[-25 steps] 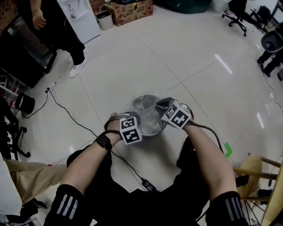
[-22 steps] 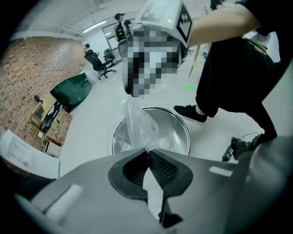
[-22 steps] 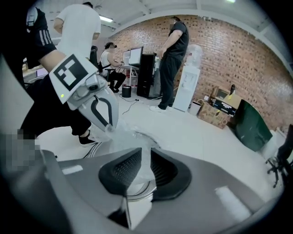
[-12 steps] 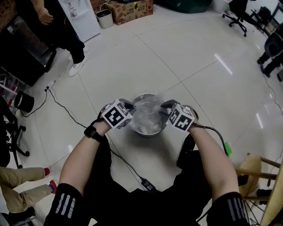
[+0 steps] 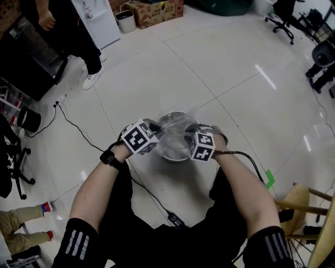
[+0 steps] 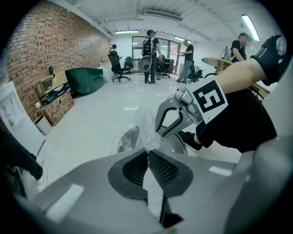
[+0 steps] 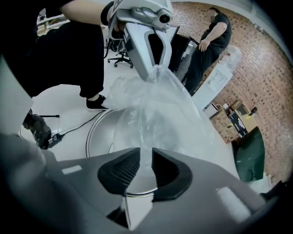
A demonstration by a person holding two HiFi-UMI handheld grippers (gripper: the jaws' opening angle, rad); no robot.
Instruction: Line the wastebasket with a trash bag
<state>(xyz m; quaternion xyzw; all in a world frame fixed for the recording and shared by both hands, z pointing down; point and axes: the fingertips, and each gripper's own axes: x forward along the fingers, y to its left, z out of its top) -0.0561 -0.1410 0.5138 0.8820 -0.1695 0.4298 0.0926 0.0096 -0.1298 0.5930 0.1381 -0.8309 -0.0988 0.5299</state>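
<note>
A round metal wastebasket (image 5: 168,157) stands on the white floor, and a clear trash bag (image 5: 177,125) bunches above its mouth. My left gripper (image 5: 156,131) is at the left rim, shut on a gathered edge of the bag (image 6: 143,130), the film pinched between its pads (image 6: 147,153). My right gripper (image 5: 188,135) hangs over the right side, its jaws apart after just closing a little. Bag film (image 7: 158,103) lies in the gap, and the pads do not press it (image 7: 145,160). Below them shows the basket rim (image 7: 90,135).
A black cable (image 5: 78,131) runs across the floor left of the basket to a power brick (image 5: 175,220). A wooden chair (image 5: 309,207) stands at the right. A cardboard box (image 5: 157,11), a small bin (image 5: 124,22) and a person's legs (image 5: 84,52) are at the back.
My left gripper rose and rolled, moving from the front rim to the left rim with the bag. My right gripper dropped toward the basket and rolled.
</note>
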